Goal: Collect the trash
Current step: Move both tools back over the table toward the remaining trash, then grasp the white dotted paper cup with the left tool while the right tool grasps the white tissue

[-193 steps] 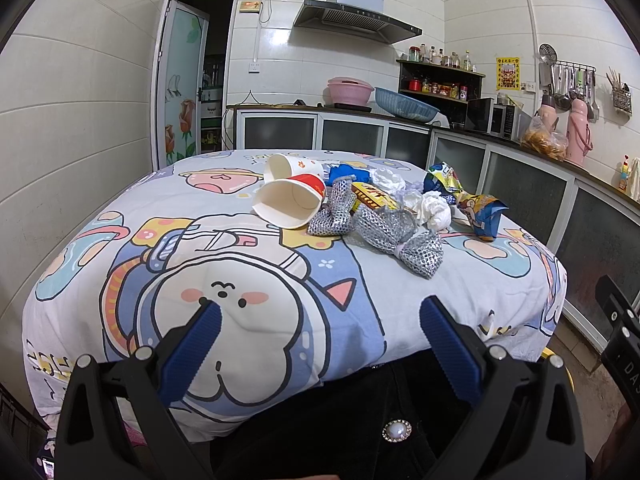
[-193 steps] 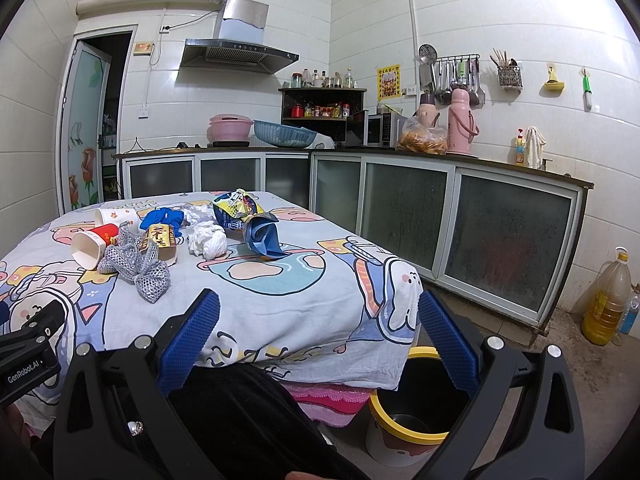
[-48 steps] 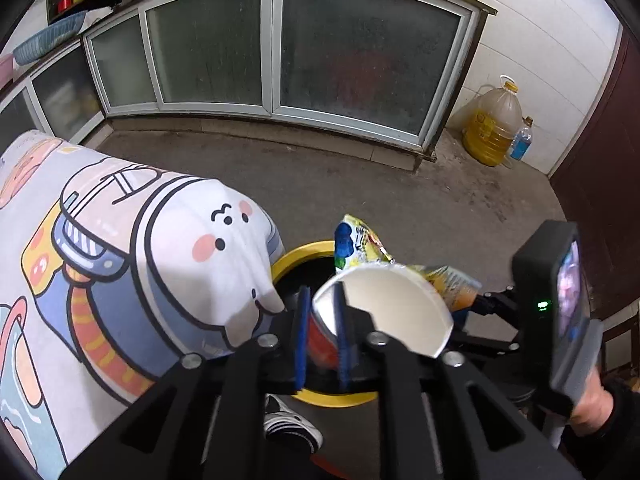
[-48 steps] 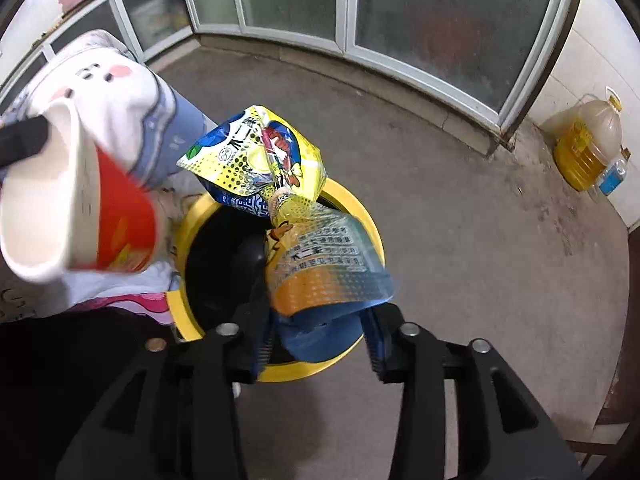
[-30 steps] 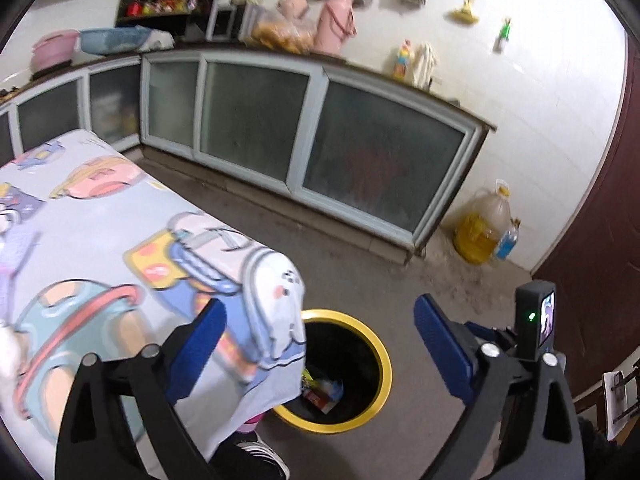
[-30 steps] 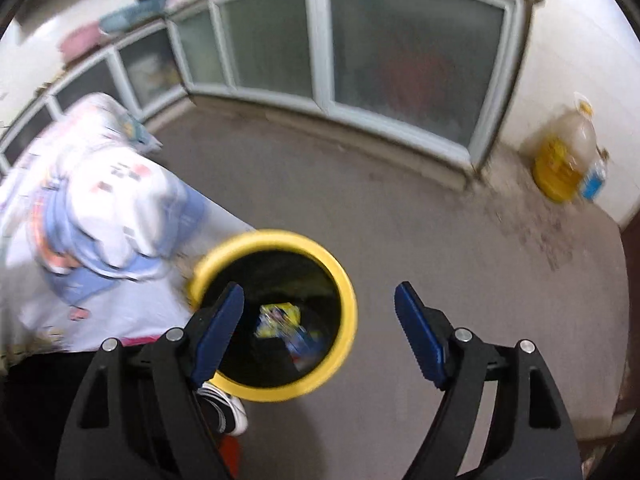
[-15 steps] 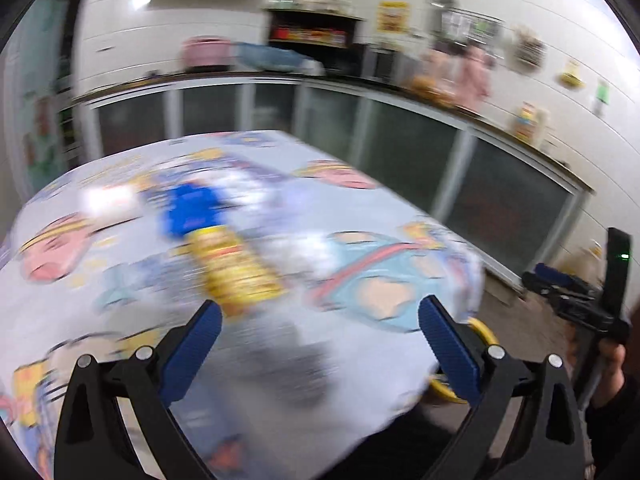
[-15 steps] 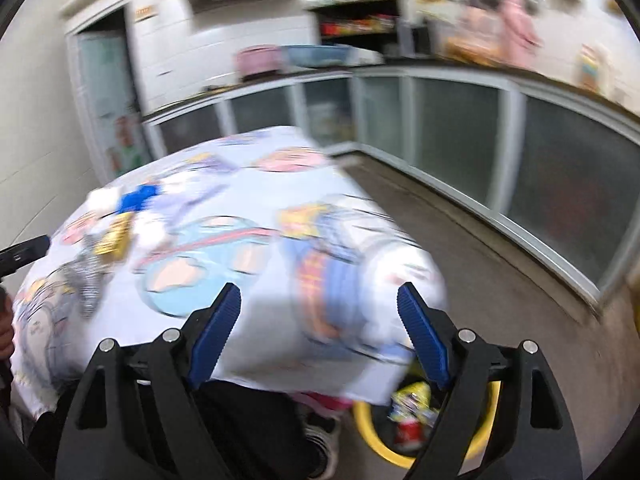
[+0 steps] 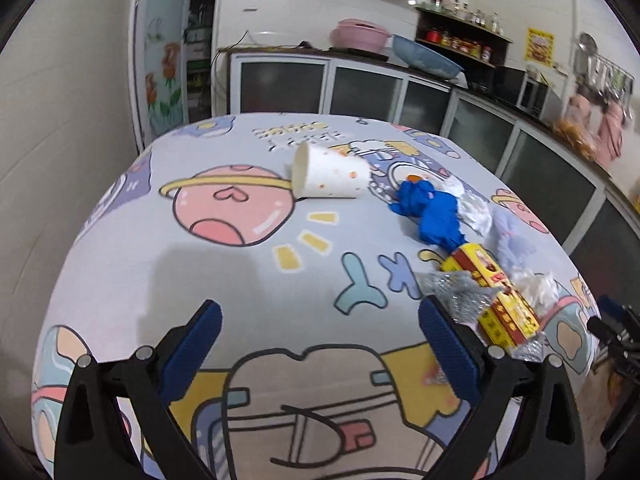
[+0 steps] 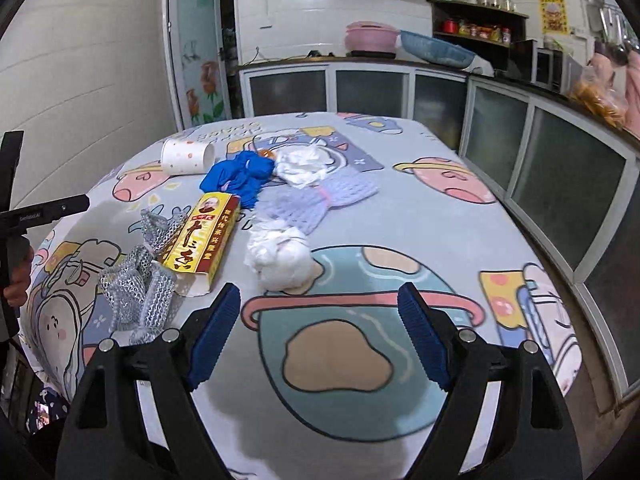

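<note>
Honestly, loads is lying around: both grippers, left (image 9: 318, 354) and right (image 10: 320, 334), are hovering with jaws spread, gripping nothing, while cup (image 10: 187, 157), blue glove (image 10: 239, 178), yellow box (image 10: 202, 238) and tissue wad (image 10: 280, 260) are sitting on the bench (image 10: 420, 216).

A cartoon-printed cloth (image 10: 420, 208) covers the bench. Behind it runs a counter with frosted-glass cabinet doors (image 10: 370, 90). On the counter sit a pink lidded pot (image 10: 372, 36) and, just beside it, a blue basin (image 10: 436, 50). A dark shelf of jars (image 10: 478, 28) hangs above, a yellow poster (image 10: 554, 9) beside it. A flower-painted door (image 10: 200, 52) stands at left.
</note>
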A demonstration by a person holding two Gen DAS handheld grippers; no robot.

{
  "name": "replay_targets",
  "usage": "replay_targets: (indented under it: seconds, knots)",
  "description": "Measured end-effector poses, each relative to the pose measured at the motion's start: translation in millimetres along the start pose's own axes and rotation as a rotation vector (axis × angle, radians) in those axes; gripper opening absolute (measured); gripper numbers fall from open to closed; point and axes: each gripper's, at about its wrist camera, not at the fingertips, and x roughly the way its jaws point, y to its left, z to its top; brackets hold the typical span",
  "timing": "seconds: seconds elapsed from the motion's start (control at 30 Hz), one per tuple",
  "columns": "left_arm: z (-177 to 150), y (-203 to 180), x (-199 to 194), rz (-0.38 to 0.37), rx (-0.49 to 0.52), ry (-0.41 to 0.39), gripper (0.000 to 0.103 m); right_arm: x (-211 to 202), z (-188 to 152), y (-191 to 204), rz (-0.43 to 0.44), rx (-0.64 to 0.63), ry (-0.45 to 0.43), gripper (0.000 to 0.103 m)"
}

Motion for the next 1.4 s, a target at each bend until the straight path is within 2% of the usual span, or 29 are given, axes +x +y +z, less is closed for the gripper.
replay_targets:
  seconds: [0.1,0.3,0.4,0.53,0.63,0.77,0.9,0.97,1.1,1.2,1.4]
  knots:
    - [-5.4,-0.2,7.4,-0.006,-0.013,0.017,0.095,2.9,-4.7,-0.1,-0.004,0.000,0.010,0.077]
    - [-23.7,-13.0,-11.2,-0.127,-0.002,-0.003,0.095,-13.4,-17.3,2.3,0.035,-0.018,0.008,0.080]
    - [-34.4,-29.7,-24.9,-0.174,0.058,-0.008,0.095,-26.9,-28.2,8.3,0.050,-0.039,0.002,0.080]
    - [-43.1,-55.3,-29.6,-0.201,0.148,0.007,0.095,-26.2,-33.4,7.3,0.023,-0.036,0.013,0.080]
    - [-40.5,-66.0,-22.2,-0.178,0.173,0.020,0.095,-17.3,-29.7,2.5,0.018,-0.015,0.025,0.080]
    - [-20.0,-58.4,-7.7,-0.179,0.126,0.033,0.095,-4.2,-17.0,-0.6,0.058,0.000,0.025,0.080]
    - [12.0,-46.3,18.9,-0.114,0.158,0.022,0.095,15.8,-0.4,-3.5,0.072,-0.010,0.035,0.080]
    - [32.6,-36.9,41.1,-0.075,0.166,0.045,0.095,22.9,6.0,-3.8,0.081,-0.011,0.043,0.080]
    - [60.7,-23.6,73.5,-0.046,0.152,0.067,0.095,35.0,15.0,-0.9,0.078,-0.027,0.049,0.080]
    - [82.0,-8.8,97.9,-0.060,0.114,0.073,0.095,42.7,16.8,2.0,0.084,-0.038,0.056,0.080]
    - [105.5,-4.7,136.4,-0.057,0.122,0.115,0.095,57.0,19.2,-0.6,0.090,-0.044,0.069,0.080]
